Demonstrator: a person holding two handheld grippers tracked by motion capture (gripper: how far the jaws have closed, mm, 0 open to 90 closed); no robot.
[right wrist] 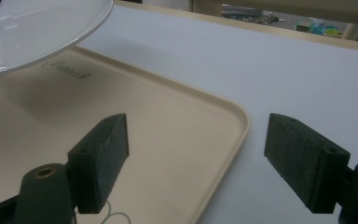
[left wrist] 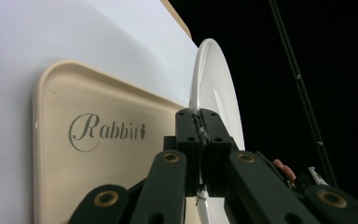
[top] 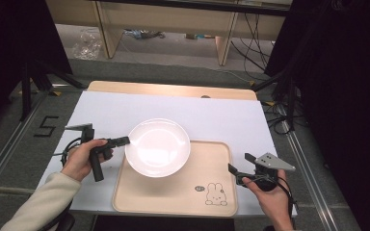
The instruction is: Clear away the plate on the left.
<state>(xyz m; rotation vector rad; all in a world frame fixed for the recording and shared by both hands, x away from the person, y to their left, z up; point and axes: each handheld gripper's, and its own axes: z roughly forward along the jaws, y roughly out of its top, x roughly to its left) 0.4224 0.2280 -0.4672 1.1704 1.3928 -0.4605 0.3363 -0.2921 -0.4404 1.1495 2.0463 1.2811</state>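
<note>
At the nine o'clock edge of the white plate [top: 158, 147], the left gripper [top: 124, 141] is seen in the high view, its fingers clenched on the plate's rim. The gripper is held level and pointed toward three o'clock by the left hand [top: 79, 160], whose cream sleeve [top: 38, 204] enters from the seven o'clock corner. The plate is carried partly over the beige tray [top: 173, 192] and partly over the white tabletop [top: 111, 113]; it overlaps the tray's upper left corner.

At the four o'clock side of the tray, the right gripper [top: 237, 169] is held by the right hand [top: 270, 195] with its fingers released and apart, pointed toward nine o'clock, just beside the tray's right rim and well apart from the plate.

In the left gripper view, the plate [left wrist: 214, 93] is shown edge-on with the rim pinched between the closed fingers [left wrist: 189, 135], and the word "Rabbit" (printed on the tray [left wrist: 60, 186]) can be read. From above, a rabbit drawing [top: 216, 194] is seen at the tray's five o'clock corner.

In the right gripper view, the spread fingers [right wrist: 100, 158] are seen with nothing between them, over the tray's corner [right wrist: 223, 140], and the plate [right wrist: 32, 28] is shown raised clear of the tray at eleven o'clock, with its shadow cast below.
</note>
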